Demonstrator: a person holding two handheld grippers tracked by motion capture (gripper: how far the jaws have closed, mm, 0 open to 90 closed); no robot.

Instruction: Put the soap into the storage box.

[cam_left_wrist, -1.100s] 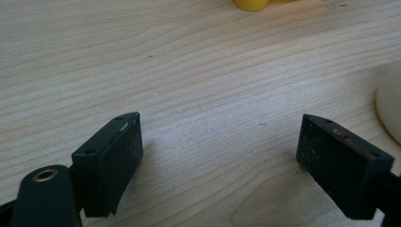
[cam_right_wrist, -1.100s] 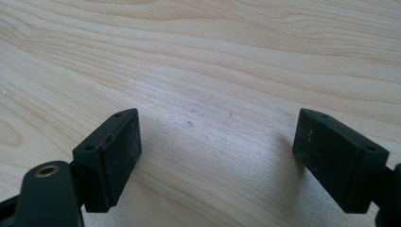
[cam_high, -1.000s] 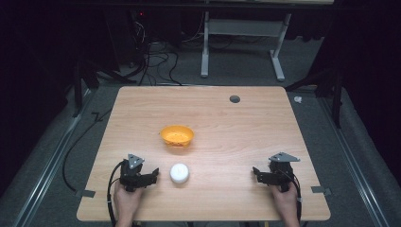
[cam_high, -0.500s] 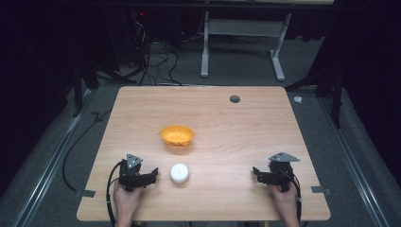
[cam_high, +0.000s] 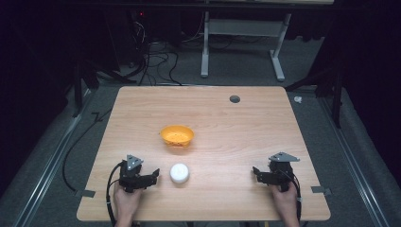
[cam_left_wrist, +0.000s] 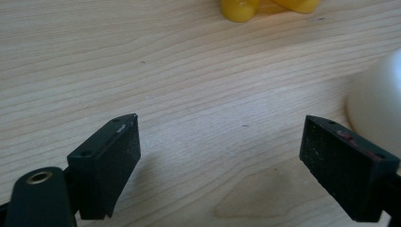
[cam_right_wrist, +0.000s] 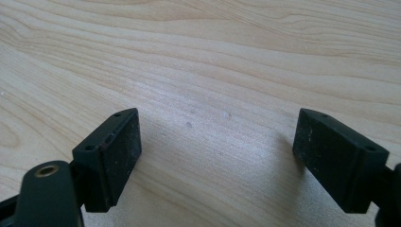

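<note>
A small white dome-shaped object (cam_high: 179, 172) sits near the worktop's (cam_high: 236, 137) front edge, just beside the left gripper (cam_high: 152, 176), jaws apart and empty. It looks light, rigid and smooth; grasp low across its sides. An orange bowl (cam_high: 177, 135) stands behind it. The right gripper (cam_high: 256, 172), jaws likewise spread, has open worktop around it.

One orange bowl (cam_high: 177, 136), one white bowl (cam_high: 179, 173)
</note>
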